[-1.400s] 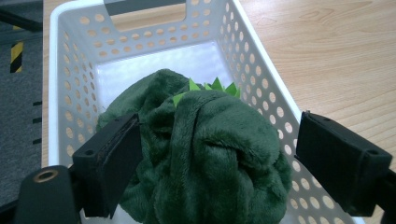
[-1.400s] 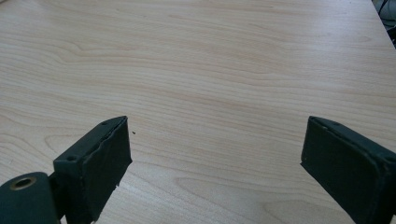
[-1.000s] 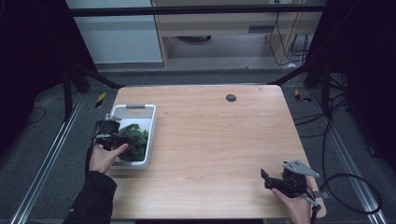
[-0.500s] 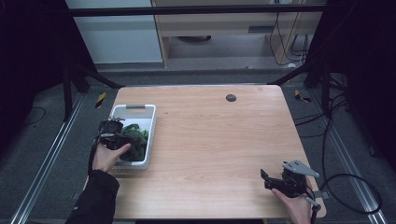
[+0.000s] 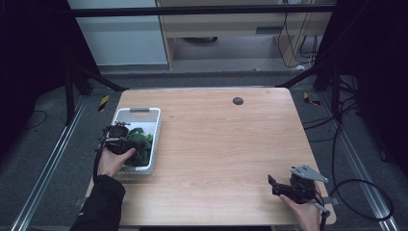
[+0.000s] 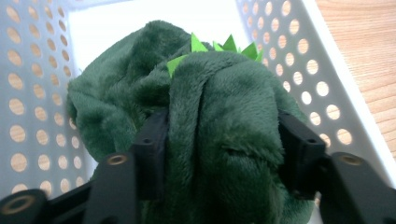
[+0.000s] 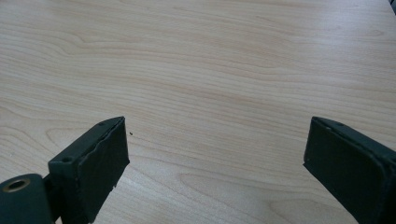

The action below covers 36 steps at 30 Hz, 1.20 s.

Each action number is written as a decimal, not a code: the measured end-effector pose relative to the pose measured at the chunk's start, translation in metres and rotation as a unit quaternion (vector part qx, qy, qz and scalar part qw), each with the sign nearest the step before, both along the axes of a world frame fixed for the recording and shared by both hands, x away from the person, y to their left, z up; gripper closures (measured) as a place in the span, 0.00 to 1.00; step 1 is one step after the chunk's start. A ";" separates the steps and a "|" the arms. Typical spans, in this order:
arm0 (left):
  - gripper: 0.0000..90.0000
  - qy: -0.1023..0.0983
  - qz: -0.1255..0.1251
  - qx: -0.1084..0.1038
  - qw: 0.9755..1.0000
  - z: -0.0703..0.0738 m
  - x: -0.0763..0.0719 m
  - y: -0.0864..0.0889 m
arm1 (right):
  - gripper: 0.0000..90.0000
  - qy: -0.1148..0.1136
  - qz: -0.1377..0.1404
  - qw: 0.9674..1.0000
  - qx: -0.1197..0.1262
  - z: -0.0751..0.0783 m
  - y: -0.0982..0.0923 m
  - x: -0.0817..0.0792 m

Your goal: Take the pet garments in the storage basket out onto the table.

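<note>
A dark green plush toy point(image 5: 140, 142) with light green felt spikes point(image 6: 224, 46) lies in a white perforated basket point(image 5: 138, 110) at the table's left edge. My left gripper point(image 5: 118, 137) reaches into the basket from its left side. Its jaws have just been closing, and a thick fold of the plush point(image 6: 219, 116) is now squeezed between the two pads point(image 6: 152, 140). My right gripper point(image 5: 276, 185) rests low near the table's front right corner. It stands wide open over bare wood point(image 7: 215, 144), with nothing between its fingers.
The basket's holed walls point(image 6: 37, 93) stand close on both sides of the left gripper. A small black disc point(image 5: 237, 100) sits at the back of the wooden table point(image 5: 216, 144). A cable trails from the right gripper off the table's right edge.
The left hand has edged a little further over the basket, and its gripper has come onto the green plush. The right hand and gripper have stayed put.
</note>
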<state>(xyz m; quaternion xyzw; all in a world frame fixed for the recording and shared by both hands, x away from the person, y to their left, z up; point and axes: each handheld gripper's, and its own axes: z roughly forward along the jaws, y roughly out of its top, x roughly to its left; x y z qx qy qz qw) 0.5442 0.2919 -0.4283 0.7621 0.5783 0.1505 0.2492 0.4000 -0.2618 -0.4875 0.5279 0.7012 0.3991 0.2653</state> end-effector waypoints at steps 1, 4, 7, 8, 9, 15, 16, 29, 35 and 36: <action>0.53 0.000 0.000 0.000 1.000 0.000 0.000 0.000 | 0.07 0.001 0.000 1.000 0.001 0.000 0.000 0.000; 0.61 0.010 0.003 -0.007 1.000 -0.002 0.001 0.001 | 0.07 -0.001 0.001 1.000 -0.003 0.000 0.000 0.000; 0.68 0.015 0.002 -0.006 1.000 -0.002 0.001 0.001 | 0.07 -0.001 0.001 1.000 -0.003 0.000 0.000 0.001; 0.71 0.015 0.003 -0.001 1.000 -0.003 0.001 0.001 | 0.07 0.001 0.001 1.000 -0.001 0.000 0.000 0.000; 0.74 0.016 0.003 -0.001 1.000 -0.003 0.000 0.000 | 0.07 0.001 0.002 1.000 -0.001 0.000 0.000 0.000; 0.83 0.008 0.001 0.001 1.000 -0.002 -0.002 0.000 | 0.07 0.001 0.002 1.000 -0.003 -0.001 0.000 0.001; 0.84 0.001 0.001 0.003 1.000 -0.001 -0.003 0.000 | 0.07 0.002 0.003 1.000 -0.003 -0.001 0.000 0.001; 0.87 -0.039 -0.002 -0.001 0.999 0.020 -0.016 0.006 | 0.07 0.002 0.005 1.000 -0.004 -0.001 0.001 0.001; 0.87 -0.058 -0.006 -0.004 0.998 0.037 -0.023 0.012 | 0.07 0.002 0.006 1.000 -0.004 -0.001 0.001 0.001; 0.87 -0.062 -0.008 -0.002 0.998 0.039 -0.024 0.013 | 0.07 0.002 0.006 1.000 -0.003 -0.001 0.001 0.001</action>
